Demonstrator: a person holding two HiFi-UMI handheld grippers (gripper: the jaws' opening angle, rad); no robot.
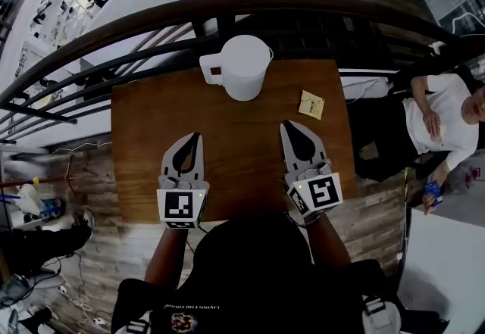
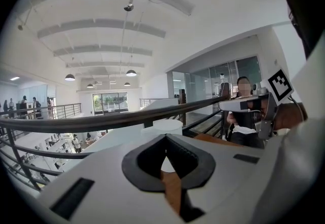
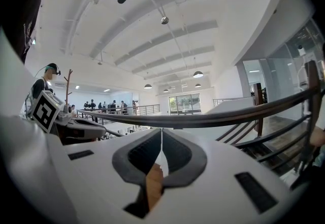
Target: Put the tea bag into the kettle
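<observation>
While the left claw (image 1: pixel 195 136) and right claw (image 1: pixel 286 126) hover closed and empty, the tea bag (image 1: pixel 311 105) lies untouched
Flat on the surface (image 1: pixel 235 151) right of the kettle (image 1: pixel 244 67) — a claw arriving closed could push it off

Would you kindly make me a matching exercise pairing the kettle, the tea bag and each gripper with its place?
1 kettle
2 tea bag
3 left gripper
4 right gripper

A shut, over the table's near right
B white, at the far edge
C shut, over the near left
D flat, right of the kettle

Pairs: 1-B, 2-D, 3-C, 4-A
</observation>
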